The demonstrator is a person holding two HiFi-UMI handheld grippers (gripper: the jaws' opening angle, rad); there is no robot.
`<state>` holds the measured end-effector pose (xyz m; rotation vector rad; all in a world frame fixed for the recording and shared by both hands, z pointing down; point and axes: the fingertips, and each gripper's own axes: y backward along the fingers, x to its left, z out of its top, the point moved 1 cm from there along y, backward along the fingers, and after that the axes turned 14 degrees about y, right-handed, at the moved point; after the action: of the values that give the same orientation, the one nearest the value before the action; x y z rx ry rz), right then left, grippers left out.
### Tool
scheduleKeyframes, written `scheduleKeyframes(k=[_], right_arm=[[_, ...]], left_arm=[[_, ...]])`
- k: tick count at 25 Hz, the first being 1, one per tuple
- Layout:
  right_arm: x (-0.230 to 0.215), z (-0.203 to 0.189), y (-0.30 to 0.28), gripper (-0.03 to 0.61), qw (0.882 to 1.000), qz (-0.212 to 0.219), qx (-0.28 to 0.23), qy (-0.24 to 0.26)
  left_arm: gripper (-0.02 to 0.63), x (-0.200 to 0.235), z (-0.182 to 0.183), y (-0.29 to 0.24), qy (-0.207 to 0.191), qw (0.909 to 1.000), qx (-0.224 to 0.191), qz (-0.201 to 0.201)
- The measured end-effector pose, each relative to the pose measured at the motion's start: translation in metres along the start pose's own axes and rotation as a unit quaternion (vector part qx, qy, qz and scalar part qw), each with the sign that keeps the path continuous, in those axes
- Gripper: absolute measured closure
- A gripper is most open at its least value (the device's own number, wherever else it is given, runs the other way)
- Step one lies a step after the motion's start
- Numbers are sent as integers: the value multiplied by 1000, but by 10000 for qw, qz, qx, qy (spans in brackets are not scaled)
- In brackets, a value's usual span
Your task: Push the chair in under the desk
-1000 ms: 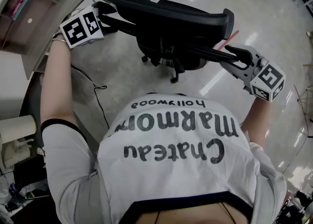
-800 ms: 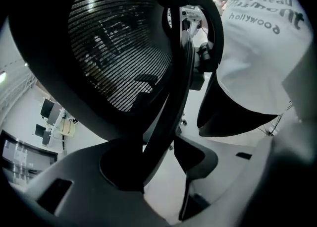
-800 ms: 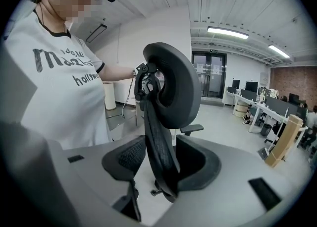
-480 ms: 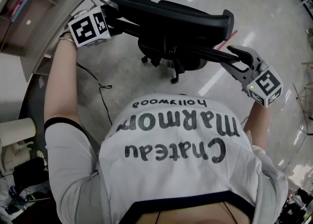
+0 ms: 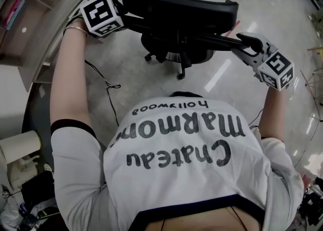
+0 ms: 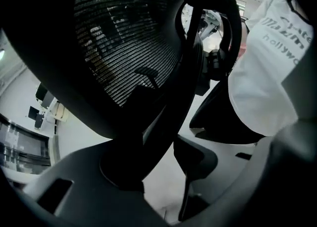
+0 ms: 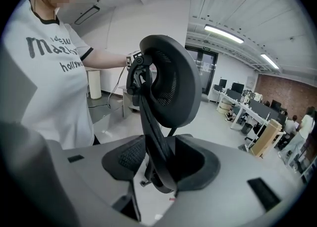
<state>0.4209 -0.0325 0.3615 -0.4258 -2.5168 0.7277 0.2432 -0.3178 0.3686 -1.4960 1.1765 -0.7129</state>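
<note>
Black mesh chair [image 5: 176, 15], 1; person [image 5: 186, 169], 1.

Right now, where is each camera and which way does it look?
Head view: on the person's head, facing steeply down at the chair; shows shirt, arms, left tool, right tool.
Left gripper view: on the left tool, looking across the chair's mesh back; shows its jaws, shirt.
Right gripper view: on the right tool, facing that back from the other end; shows jaws, shirt, left arm.
Shared: both gripper views see chair and shirt.
</note>
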Motion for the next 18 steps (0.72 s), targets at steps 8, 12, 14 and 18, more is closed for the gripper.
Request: scheduleKeyframes(k=[8, 12, 14, 18], right_arm=[[3, 4, -2, 367, 9995, 129, 249, -136], [4, 8, 0, 356, 9994, 200, 272, -112], [4, 6, -1, 353, 9989, 318, 317, -102], [30, 20, -13, 345, 9979, 556, 333, -21]], left_arm=[[411, -14, -10, 10, 155, 9989, -360, 253], [410, -27, -18, 22, 299, 9970, -661, 284], [410, -36, -22, 25, 436, 9955, -810, 217], [410, -62, -60, 39, 715, 9918, -1058, 89]])
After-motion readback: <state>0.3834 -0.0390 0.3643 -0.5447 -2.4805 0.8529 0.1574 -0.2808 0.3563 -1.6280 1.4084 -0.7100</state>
